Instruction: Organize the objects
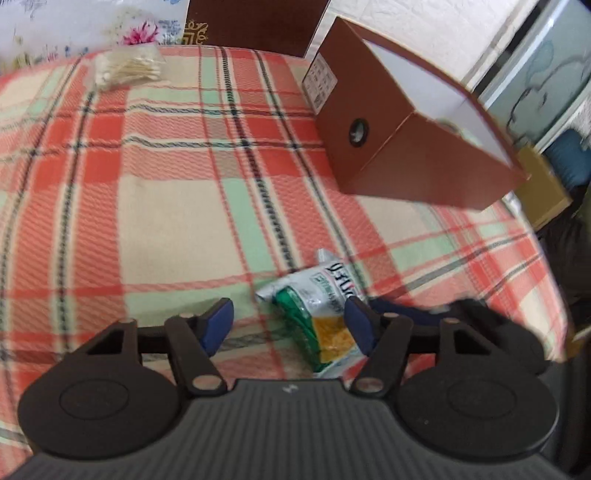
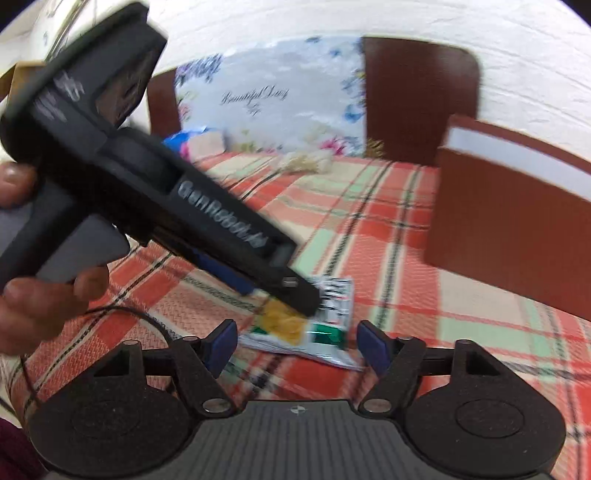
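A silver, green and yellow snack packet [image 1: 325,310] lies on the plaid cloth [image 1: 166,206]. My left gripper [image 1: 291,325] is open, its jaws spread around the packet's near end, just above it. The packet also shows in the right wrist view [image 2: 317,332], with the left gripper's body [image 2: 221,229] reaching down onto it. My right gripper [image 2: 301,345] is open and empty, close in front of the packet. A brown open-topped box [image 1: 399,125] stands at the right, also seen in the right wrist view [image 2: 509,214].
A clear bag of cotton swabs [image 1: 127,68] lies at the far left of the cloth. A dark wooden headboard [image 1: 255,22] and a floral pillow [image 2: 273,96] stand behind. The cloth's right edge drops off beside the box.
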### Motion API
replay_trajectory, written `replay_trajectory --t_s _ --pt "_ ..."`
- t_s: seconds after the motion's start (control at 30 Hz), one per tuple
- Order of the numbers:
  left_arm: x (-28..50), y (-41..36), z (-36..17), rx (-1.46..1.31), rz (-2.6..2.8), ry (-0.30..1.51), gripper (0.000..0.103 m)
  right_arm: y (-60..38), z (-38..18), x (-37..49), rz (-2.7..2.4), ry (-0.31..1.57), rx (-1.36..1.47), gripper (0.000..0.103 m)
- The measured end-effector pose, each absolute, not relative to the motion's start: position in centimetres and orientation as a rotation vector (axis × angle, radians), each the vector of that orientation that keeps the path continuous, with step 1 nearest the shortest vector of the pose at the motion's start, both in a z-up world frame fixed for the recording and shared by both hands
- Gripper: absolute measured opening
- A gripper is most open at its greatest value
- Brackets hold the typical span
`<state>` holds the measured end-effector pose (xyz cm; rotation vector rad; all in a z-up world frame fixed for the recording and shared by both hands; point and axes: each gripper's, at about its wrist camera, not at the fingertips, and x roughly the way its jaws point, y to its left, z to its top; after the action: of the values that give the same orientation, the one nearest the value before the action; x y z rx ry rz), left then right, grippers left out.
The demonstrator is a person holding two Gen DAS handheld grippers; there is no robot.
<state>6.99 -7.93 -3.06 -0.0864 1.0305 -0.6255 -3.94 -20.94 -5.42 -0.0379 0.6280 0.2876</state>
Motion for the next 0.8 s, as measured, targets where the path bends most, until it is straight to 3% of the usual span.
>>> replay_trajectory --t_s 0.03,0.1,0.37,0.57,0.67,0.73,0.8 --pt "7.0 -8.3 -3.0 -0.09 -0.647 1.034 0.044 -20.7 -5.6 -3.6 0.268 0.625 -0.047 0.062" --pt "7.1 -8.9 -2.2 -0.093 -0.66 1.029 0.04 -20.6 -5.1 -3.5 0.254 0.6 -0.045 0.05" --pt "7.5 -14.2 5.3 -0.035 -0.788 0.824 0.04 -24.6 0.2 -3.7 0.071 0.361 -0.051 0.046" --pt "10.2 -19.5 8.2 0.005 -0.83 0.725 0.04 -28.6 2.4 -0.7 -0.029 0.287 -0.032 0.046" --pt "11.9 -21.5 7.9 0.04 -0.799 0.7 0.041 -30.0 1.8 1.9 -0.062 0.277 -0.024 0.048" --pt "13.3 -22.6 6.9 0.079 -0.722 0.709 0.042 -30.2 0.7 3.7 -0.087 0.294 -0.048 0.062" --pt "14.1 -23.0 6.1 0.097 -0.684 0.739 0.039 -30.3 -0.1 4.7 -0.115 0.329 -0.051 0.063"
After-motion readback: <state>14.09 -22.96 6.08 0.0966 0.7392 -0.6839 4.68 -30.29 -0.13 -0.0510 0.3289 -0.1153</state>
